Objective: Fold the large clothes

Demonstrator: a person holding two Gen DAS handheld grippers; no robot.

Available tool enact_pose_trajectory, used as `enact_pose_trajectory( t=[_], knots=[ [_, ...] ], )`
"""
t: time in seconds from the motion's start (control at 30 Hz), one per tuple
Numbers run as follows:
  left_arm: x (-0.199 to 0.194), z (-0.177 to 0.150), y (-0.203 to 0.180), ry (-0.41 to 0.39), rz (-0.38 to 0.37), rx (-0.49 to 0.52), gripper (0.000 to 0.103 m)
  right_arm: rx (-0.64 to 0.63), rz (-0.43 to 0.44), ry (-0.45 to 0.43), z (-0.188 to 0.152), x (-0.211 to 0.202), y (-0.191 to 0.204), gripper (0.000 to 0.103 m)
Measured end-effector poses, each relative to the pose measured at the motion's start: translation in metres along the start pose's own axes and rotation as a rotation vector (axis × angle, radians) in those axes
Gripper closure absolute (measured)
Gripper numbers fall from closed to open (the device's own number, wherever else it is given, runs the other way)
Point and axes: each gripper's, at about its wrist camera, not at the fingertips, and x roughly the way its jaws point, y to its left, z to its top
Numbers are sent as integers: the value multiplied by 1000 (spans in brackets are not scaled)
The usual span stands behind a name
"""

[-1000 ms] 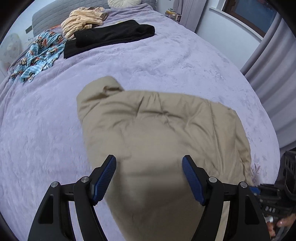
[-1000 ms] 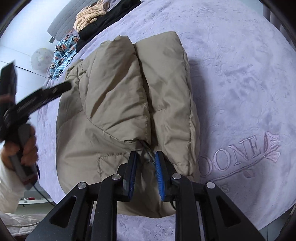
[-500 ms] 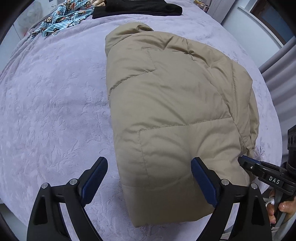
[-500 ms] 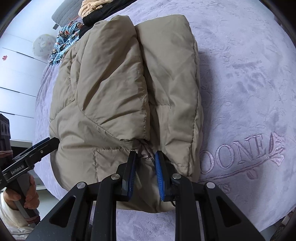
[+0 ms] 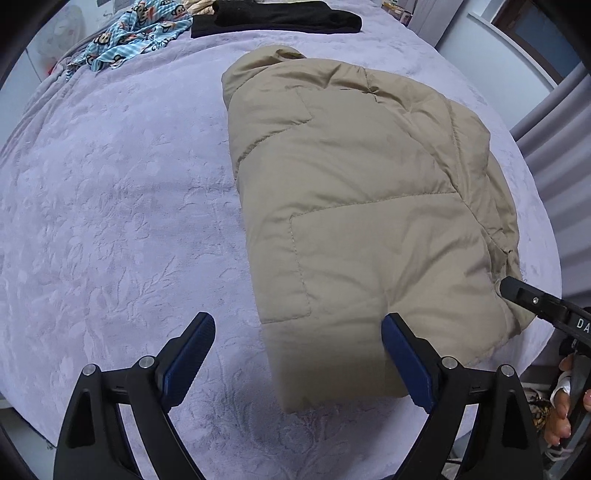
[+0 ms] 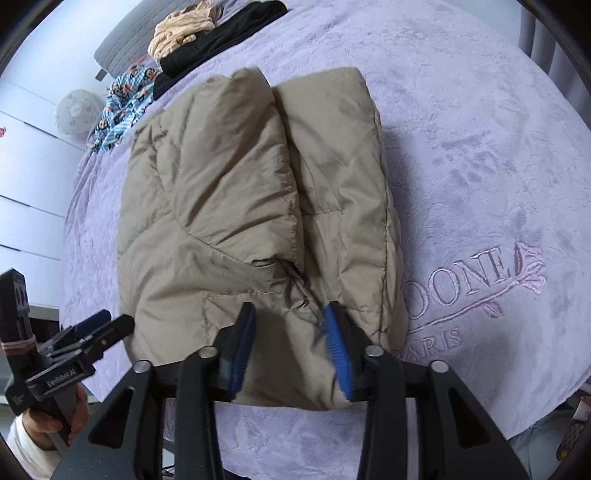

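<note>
A tan puffer jacket (image 5: 369,206) lies folded lengthwise on the lavender bedspread (image 5: 110,221), one half laid over the other (image 6: 229,192). My left gripper (image 5: 299,326) is open wide above the jacket's near left corner, touching nothing. My right gripper (image 6: 290,312) hovers over the jacket's near hem at the seam between the two halves. Its jaws are opening, the fabric lies under and between them, and the pads do not press on it. The left gripper (image 6: 110,322), held by a hand, shows at the jacket's left edge in the right wrist view.
At the far end of the bed lie a black garment (image 5: 280,16), a blue monkey-print garment (image 5: 129,40) and a tan striped one (image 6: 184,33). Embroidered lettering (image 6: 476,280) marks the bedspread to the right. Grey curtains (image 5: 554,122) hang beyond the bed's right edge.
My right gripper's jaws have parted and let go of the jacket's hem. My left gripper moved from over the jacket toward its near left corner and came lower.
</note>
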Motion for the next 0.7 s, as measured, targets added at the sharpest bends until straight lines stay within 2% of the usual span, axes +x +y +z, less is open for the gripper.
enact_pose_trajectory(
  t=[0.13,0.43,0.47,0.5,0.7],
  knots=[
    [-6,-6,9,-8,-4,-2,10,-1,-10,-48,-8,-14,12,45],
    [-12,-8,23,-19,13,-37,10,7,-13,-77,-16,-27,23,36],
    [-12,-6,25,-21,15,-43,10,5,-13,-72,-13,-27,24,35],
    [-12,-3,27,-23,19,-51,0,2,-14,-69,-11,-27,25,35],
    [-12,22,31,-40,44,-92,0,-28,1,-37,14,-25,17,30]
  ],
)
